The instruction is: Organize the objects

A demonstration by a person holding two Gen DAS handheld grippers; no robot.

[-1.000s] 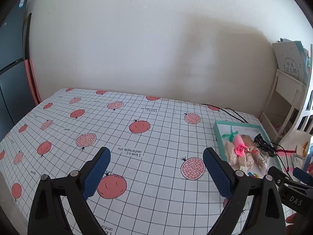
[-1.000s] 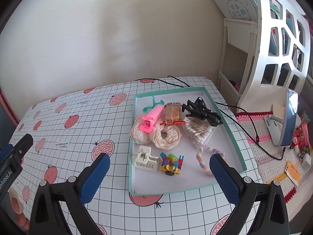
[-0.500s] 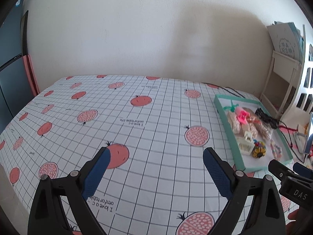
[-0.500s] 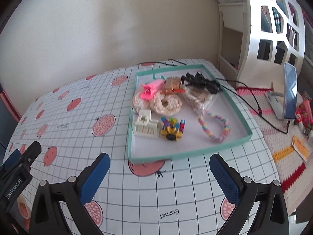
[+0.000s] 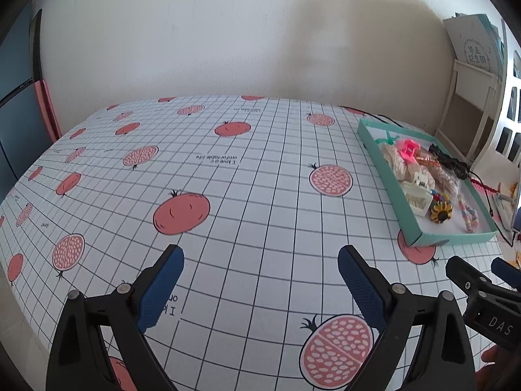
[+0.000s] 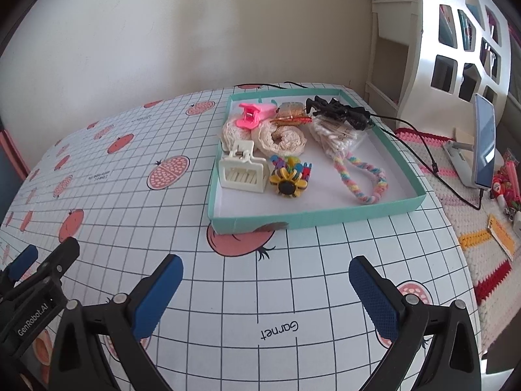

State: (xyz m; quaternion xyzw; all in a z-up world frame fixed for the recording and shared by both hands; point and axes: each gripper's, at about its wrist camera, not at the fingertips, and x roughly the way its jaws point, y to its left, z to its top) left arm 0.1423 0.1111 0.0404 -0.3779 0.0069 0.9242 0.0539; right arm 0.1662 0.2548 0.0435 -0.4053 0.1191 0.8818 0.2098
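The left gripper (image 5: 260, 280) hangs over the bare worktop (image 5: 228, 169), its blue fingers spread wide apart and holding nothing. The right gripper (image 6: 265, 288) is spread apart too, empty, short of the teal tray (image 6: 312, 220) near the worktop's right edge. In the tray lie a white hair claw (image 6: 242, 169), a pink clip (image 6: 252, 115), a sunflower clip (image 6: 288, 184), cream crochet rings (image 6: 283, 138), a pastel braided loop (image 6: 364, 176) and a black clip (image 6: 338, 112). A phone (image 6: 485, 150) stands on a holder to the tray's right.
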